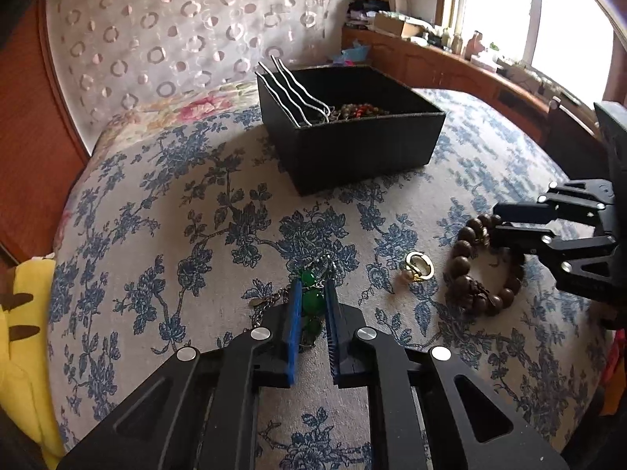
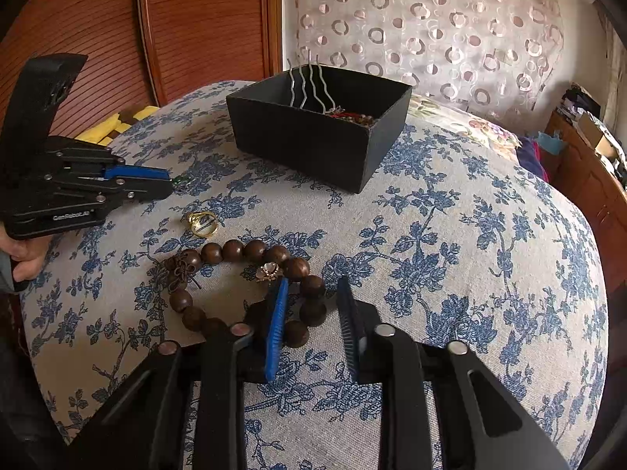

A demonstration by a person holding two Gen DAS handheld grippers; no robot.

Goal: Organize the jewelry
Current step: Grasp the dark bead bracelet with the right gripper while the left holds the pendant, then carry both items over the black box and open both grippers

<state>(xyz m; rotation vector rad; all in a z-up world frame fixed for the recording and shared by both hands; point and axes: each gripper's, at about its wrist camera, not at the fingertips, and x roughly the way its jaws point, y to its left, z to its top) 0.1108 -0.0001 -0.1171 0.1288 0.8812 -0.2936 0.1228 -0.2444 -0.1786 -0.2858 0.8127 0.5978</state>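
Note:
My left gripper [image 1: 312, 288] is shut on a green bead necklace [image 1: 309, 297] with a metal chain, low over the floral cloth. My right gripper [image 2: 313, 286] is open, its fingers straddling one side of a brown wooden bead bracelet [image 2: 235, 250] lying on the cloth; the bracelet also shows in the left wrist view [image 1: 466, 270]. A small gold brooch [image 2: 269, 271] lies inside the bracelet loop. A gold ring [image 2: 203, 223], also in the left wrist view [image 1: 418, 266], lies between the two grippers. A black open box [image 1: 368, 145] holds silver hairpins and beads.
The box [image 2: 313, 145] stands at the far middle of the rounded floral-covered surface. A yellow plush [image 1: 23, 352] lies at the left edge. A wooden cabinet [image 1: 450, 62] with clutter runs under the window. A curtain hangs behind.

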